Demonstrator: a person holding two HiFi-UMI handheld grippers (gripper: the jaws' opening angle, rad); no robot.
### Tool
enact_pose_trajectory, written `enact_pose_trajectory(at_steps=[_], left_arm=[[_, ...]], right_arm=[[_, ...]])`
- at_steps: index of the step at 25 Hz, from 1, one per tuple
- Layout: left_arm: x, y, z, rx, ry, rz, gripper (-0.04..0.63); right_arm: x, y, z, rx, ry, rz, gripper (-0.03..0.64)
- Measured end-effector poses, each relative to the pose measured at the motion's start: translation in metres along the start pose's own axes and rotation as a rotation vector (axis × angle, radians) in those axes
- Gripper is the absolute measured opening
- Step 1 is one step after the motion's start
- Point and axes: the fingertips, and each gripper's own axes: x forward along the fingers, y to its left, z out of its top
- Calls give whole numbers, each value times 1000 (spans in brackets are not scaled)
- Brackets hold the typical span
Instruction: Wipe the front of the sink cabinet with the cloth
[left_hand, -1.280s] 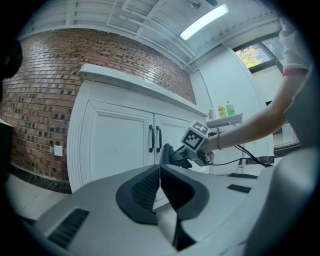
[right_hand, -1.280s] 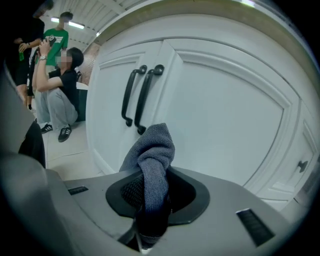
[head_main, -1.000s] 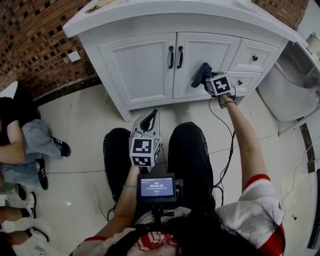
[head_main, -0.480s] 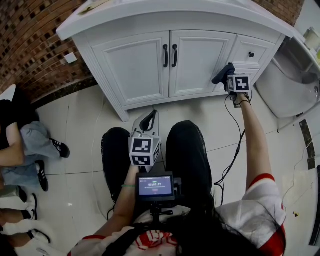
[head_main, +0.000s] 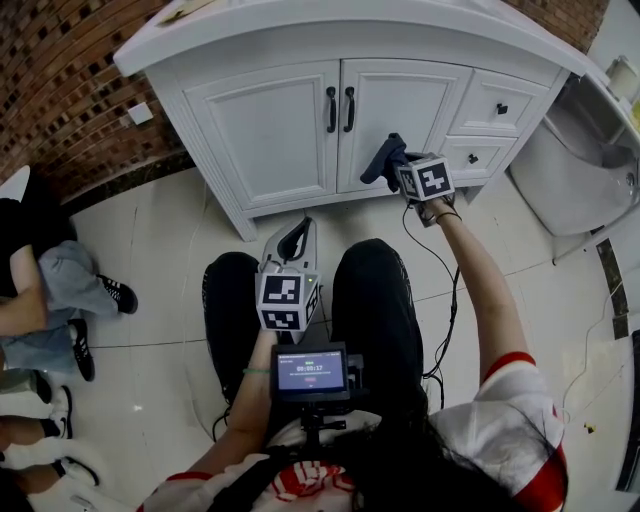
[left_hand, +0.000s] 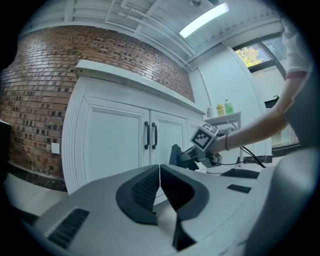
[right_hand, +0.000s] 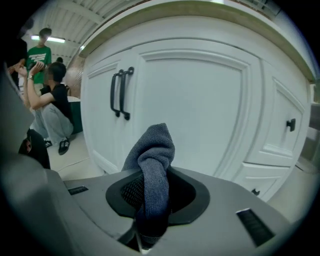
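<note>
The right tongs (right_hand: 150, 197) are clamped on a grey-blue cloth (right_hand: 154, 160), which stands up out of the jaws in a folded bunch. The cloth faces the lower part of the right-hand door (head_main: 400, 115) of the white sink cabinet (head_main: 262, 135); whether it touches the panel cannot be told. The left tongs (left_hand: 159, 186) are closed with nothing between them, the ribbed pads meeting at the tips. This unit is held low above the person's lap, well apart from the cabinet. Two black pull handles (head_main: 340, 108) sit side by side where the doors meet. Two drawers with black knobs (head_main: 500, 108) lie to the right of the doors. The cabinet stands on a pale tiled floor (head_main: 160, 250) against a brick wall (head_main: 60, 70). Other people (head_main: 40, 290) sit on the floor at the left.
</note>
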Motion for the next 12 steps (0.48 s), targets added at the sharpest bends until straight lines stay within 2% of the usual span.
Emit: enact_pose_trajectory(at_steps=[6, 12], left_arm=[[-3, 8, -1, -11, -1, 11, 31], [-5, 17, -4, -21, -2, 21, 31]], right_arm=[[44, 71, -7, -147, 69, 83, 107], [68, 71, -15, -119, 108, 47, 107]])
